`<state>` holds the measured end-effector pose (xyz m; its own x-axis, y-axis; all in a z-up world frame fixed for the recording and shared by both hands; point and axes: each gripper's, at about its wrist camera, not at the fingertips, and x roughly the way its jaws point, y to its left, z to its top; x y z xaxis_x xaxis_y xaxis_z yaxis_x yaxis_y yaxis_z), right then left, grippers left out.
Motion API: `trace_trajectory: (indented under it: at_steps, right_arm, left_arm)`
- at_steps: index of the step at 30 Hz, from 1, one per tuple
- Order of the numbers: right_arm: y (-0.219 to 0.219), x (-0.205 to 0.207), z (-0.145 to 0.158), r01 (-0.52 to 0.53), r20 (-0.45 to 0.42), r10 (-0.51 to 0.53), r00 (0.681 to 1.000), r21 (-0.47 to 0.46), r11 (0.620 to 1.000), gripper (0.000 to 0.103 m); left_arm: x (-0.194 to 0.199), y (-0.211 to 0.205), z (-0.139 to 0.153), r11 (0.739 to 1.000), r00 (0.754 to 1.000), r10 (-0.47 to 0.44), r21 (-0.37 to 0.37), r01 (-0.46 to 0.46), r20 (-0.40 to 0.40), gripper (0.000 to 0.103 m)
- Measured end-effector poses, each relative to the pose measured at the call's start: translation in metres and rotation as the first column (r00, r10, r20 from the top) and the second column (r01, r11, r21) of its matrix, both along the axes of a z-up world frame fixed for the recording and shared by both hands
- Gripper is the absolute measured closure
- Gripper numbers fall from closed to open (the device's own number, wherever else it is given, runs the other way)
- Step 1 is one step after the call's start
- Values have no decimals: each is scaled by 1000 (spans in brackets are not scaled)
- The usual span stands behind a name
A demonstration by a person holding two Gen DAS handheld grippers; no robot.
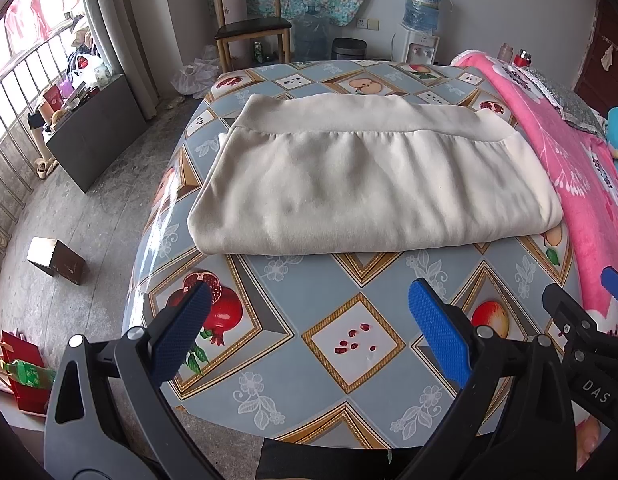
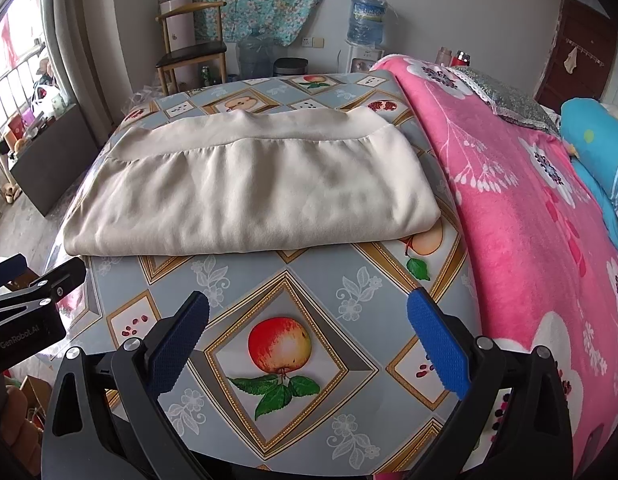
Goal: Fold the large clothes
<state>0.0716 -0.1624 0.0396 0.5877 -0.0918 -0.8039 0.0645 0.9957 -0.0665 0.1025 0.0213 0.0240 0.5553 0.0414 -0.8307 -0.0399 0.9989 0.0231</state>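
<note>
Table: we see the table under a fruit-patterned cloth, with a pink blanket running along its right edge.
Garment: the cream garment lies folded into a flat, wide block on the far half of the table, its near fold well short of the near edge.
Long axis: we read its long side as running left to right, parallel to the near edge, with a seamed band along the far side.
Direction from tongs: the garment lies straight ahead of both pairs, beyond a strip of bare cloth; neither touches it.
Left gripper: our left gripper hovers over the near left part of the table, fingers spread wide and holding nothing.
Right gripper: our right gripper hovers over the near right part, also spread wide and empty.
Nearer hand: we judge the left one closer to the garment's left near corner and the right one closer to its right near corner, with little between them.
Next move: we judge that any further fold would turn on those two short ends, each hand taking its own side.
</note>
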Motion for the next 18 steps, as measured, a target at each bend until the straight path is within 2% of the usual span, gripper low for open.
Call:
trace_trajectory:
  at_steps: [18]
  right_arm:
    - [0, 1, 0, 1, -2, -1, 1000, 1, 1000, 6]
  left_arm:
    - [1, 0, 1, 1000, 1000, 1, -1, -1, 0, 8]
